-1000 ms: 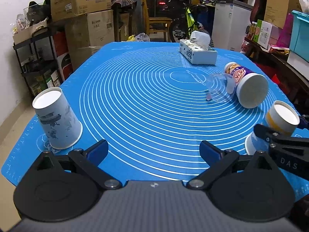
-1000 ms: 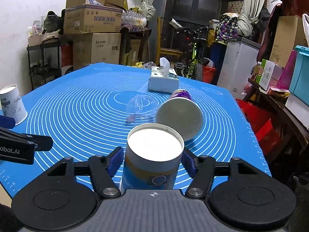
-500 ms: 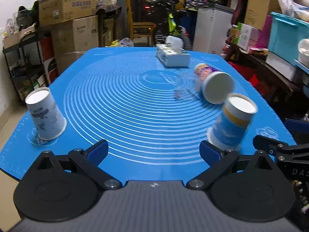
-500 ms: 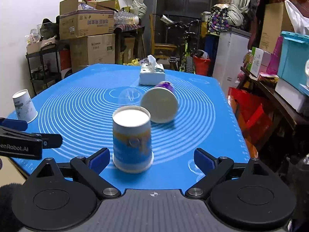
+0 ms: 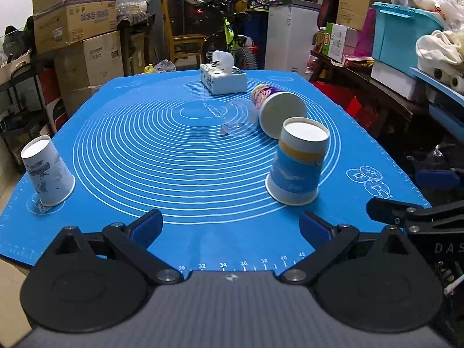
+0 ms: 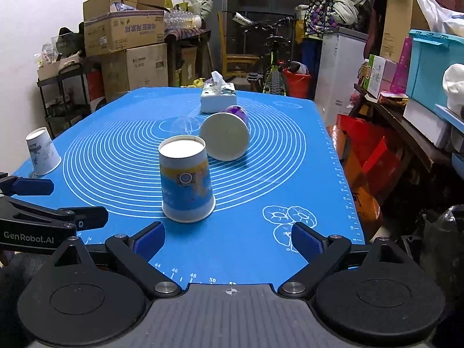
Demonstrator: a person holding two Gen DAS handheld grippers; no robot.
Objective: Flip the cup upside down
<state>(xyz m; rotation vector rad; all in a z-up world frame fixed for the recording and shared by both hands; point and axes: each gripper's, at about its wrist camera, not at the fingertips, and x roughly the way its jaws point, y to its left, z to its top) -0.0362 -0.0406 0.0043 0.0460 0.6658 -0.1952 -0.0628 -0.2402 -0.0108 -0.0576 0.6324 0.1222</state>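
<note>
Broadly, a blue silicone mat [image 5: 179, 156] printed with white concentric rings covers the table, and everything else sits on it. Toward its far end lies a white tissue box [image 5: 224, 79], and nearer, on the right half, a purple-labelled paper cup [image 6: 227, 132] lies on its side with its white base facing the cameras, touching a clear plastic dome lid [image 5: 238, 118] on its left. Just in front of that cup stands the blue-and-yellow paper cup [image 6: 186, 182], upside down with its rim flat on the mat and its white base up. It sits ahead of the right gripper [image 6: 227, 239], slightly left of the midline between the blue pads, clear of both fingers [image 6: 307, 239]; that gripper is spread wide and holds nothing. The left gripper [image 5: 230, 227] is likewise spread wide and empty, with the inverted cup ahead of its right finger [image 5: 314, 229] and not touching it. At the mat's left edge, well apart from the rest, a smaller white printed cup [image 5: 46, 172] also stands upside down.
</note>
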